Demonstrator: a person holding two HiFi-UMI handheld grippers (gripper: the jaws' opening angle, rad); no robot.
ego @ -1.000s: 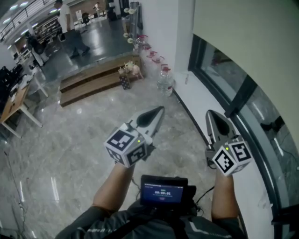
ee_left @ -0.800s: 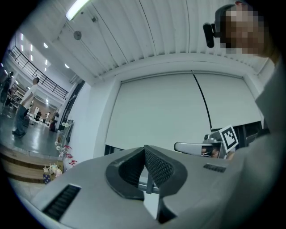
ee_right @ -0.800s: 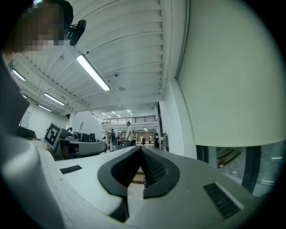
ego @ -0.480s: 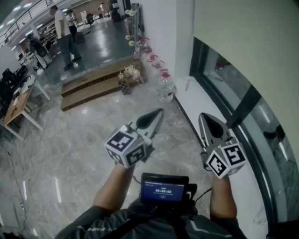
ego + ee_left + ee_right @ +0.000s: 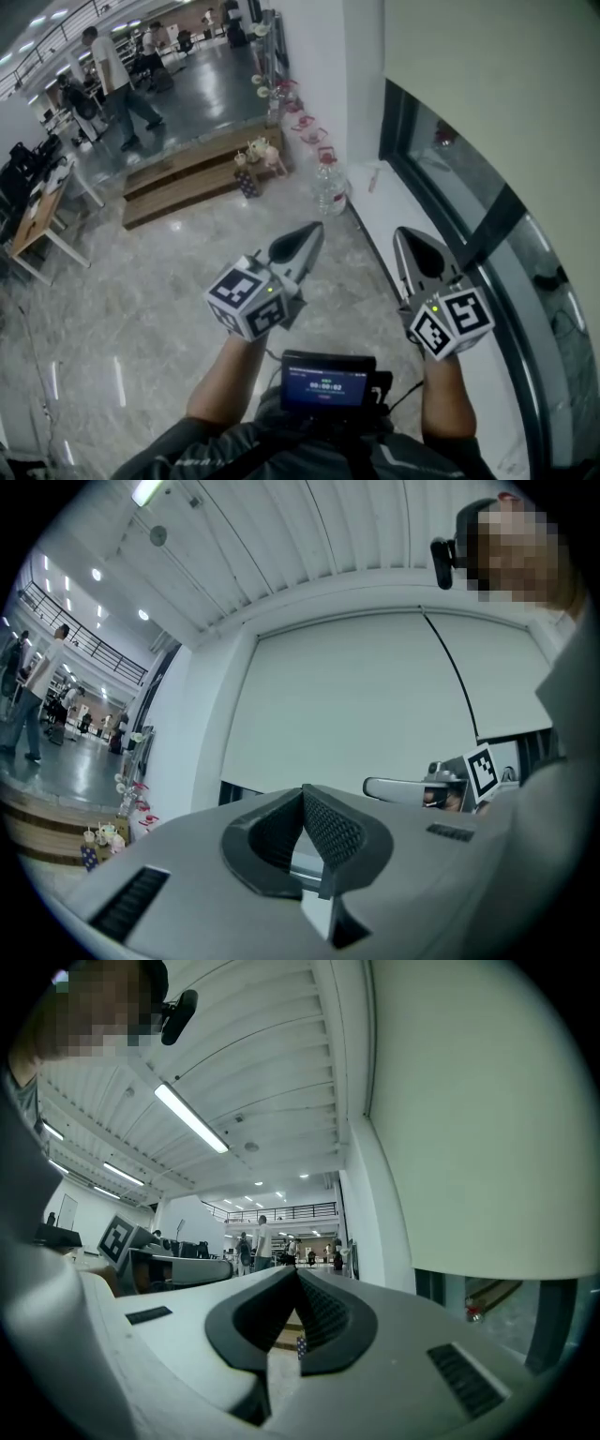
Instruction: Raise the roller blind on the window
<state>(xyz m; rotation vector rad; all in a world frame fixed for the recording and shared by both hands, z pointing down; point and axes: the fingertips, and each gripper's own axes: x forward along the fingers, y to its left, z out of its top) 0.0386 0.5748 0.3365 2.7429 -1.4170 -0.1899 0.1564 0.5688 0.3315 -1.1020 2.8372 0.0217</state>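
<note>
The cream roller blind [image 5: 487, 84] hangs down over the upper part of the window [image 5: 530, 281] on the right; dark glass and frame show below its lower edge. In the left gripper view the blind [image 5: 375, 696] fills the wall ahead, and a thin dark line [image 5: 452, 682] runs down across it. My left gripper [image 5: 314, 228] is shut and empty, held over the floor. The right gripper [image 5: 403, 232] is shut and empty too, beside the white sill, well short of the blind. In the right gripper view the blind [image 5: 487, 1119] is close on the right.
A white sill [image 5: 398, 202] runs along the window's foot. A large water bottle [image 5: 330, 178] stands by the wall corner, with wooden steps [image 5: 187, 173] and small ornaments behind. A table [image 5: 33, 220] is at far left. People [image 5: 108, 70] walk at the back. A small screen [image 5: 328, 380] sits at my chest.
Both grippers have drifted slightly left and up in the head view, still shut. A person at the back has walked to the left.
</note>
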